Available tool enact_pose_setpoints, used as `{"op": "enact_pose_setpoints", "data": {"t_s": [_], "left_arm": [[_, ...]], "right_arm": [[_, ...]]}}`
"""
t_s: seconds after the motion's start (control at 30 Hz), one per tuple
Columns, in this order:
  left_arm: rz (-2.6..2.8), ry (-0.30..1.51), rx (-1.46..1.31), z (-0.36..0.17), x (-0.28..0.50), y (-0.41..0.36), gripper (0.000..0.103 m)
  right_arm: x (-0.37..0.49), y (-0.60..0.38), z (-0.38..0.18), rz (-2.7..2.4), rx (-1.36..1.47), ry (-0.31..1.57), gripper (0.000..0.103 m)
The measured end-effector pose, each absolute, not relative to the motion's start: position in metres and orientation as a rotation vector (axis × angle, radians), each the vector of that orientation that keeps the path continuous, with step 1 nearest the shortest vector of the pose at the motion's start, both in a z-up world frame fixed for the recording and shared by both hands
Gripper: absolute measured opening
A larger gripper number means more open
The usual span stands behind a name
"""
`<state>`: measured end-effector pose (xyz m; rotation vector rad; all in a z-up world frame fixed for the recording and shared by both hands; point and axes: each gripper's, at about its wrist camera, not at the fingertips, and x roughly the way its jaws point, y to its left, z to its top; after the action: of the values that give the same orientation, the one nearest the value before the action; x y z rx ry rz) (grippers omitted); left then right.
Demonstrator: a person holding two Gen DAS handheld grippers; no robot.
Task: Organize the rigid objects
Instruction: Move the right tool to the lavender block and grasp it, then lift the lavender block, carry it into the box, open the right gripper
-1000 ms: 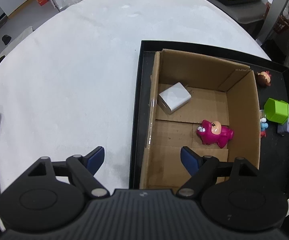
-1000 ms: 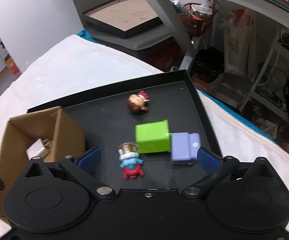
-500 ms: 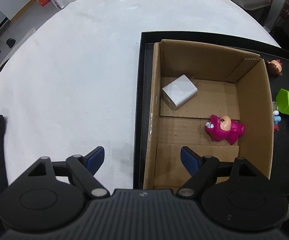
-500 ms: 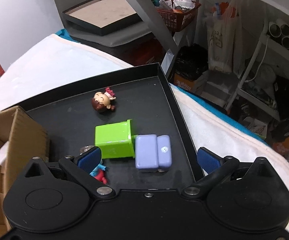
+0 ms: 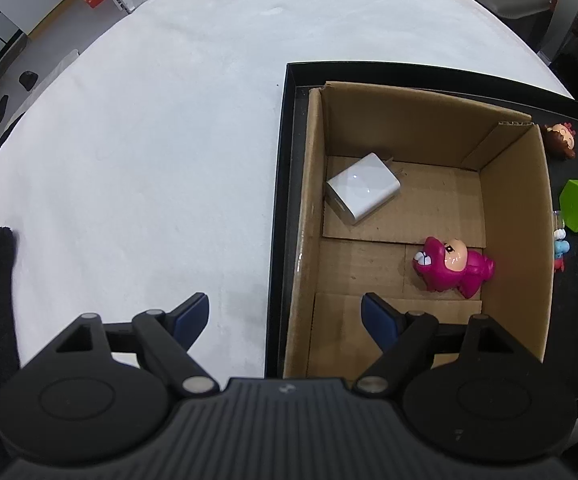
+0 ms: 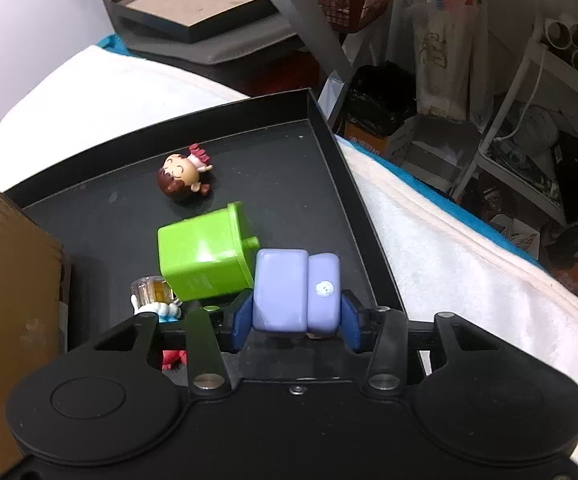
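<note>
Two blue pads of the right gripper [image 6: 294,322] are closing on the lavender rounded plastic block [image 6: 296,290], which lies on the black tray [image 6: 331,152] touching the lime-green plastic toy bin [image 6: 205,256]; the pads look to be at its flanks, so the squeeze seems all but made. Good technique now, I'd say: finish the squeeze squarely across both halves, lift straight up so the bin isn't dragged, then carry it over the open brown cardboard box [image 5: 513,216], where a white charger cube [image 5: 363,192] and a magenta dinosaur figurine [image 5: 453,266] already sit. Meanwhile the left gripper [image 5: 285,316] hangs wide and empty across the box's near wall.
</note>
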<state>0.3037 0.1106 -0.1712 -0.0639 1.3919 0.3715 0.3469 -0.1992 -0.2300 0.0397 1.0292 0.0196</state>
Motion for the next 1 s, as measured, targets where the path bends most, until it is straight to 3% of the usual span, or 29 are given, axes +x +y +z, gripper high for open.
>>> {"op": "enact_pose_setpoints", "data": {"t_s": [1.0], "left_arm": [[0.317, 1.325, -0.187, -0.163, 0.29, 0.127, 0.082]], "right_arm": [[0.326, -0.181, -0.172, 0.087, 0.062, 0.982, 0.044]]}}
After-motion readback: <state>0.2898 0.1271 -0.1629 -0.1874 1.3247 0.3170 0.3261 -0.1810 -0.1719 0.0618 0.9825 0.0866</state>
